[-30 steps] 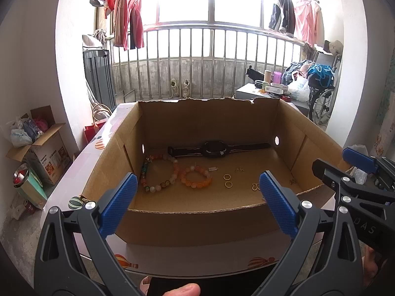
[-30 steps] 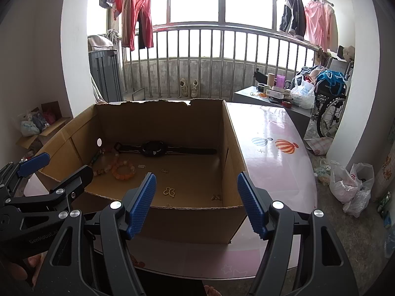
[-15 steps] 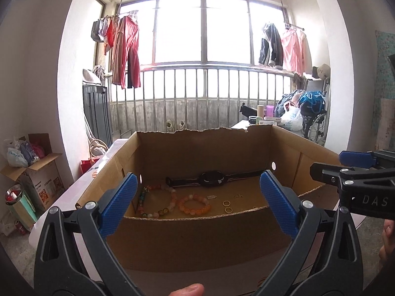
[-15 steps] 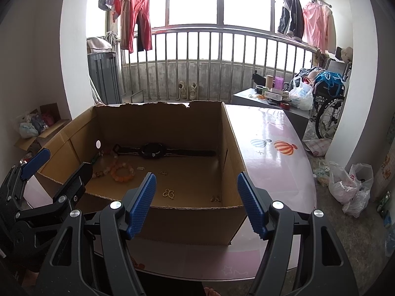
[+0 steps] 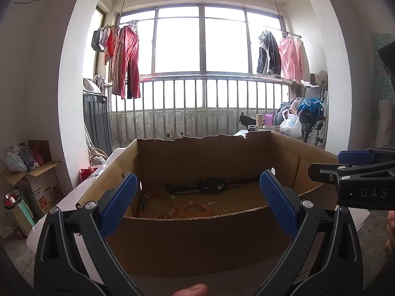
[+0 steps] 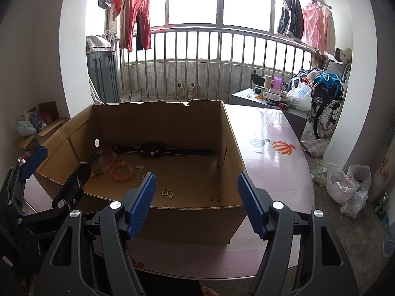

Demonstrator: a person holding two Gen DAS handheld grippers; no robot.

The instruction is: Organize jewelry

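right wrist view: jewelry lies on the floor of an open cardboard box: a watch along the far wall, an orange bracelet left. both claws, left claw and right claw, gape empty before its near edge; bare counter right.

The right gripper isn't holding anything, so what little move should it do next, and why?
Probably tip the right gripper forward over the near wall of the cardboard box. Its jaws stand open and empty outside the box, while the gold butterfly charm lies just past that wall, nearest to it.
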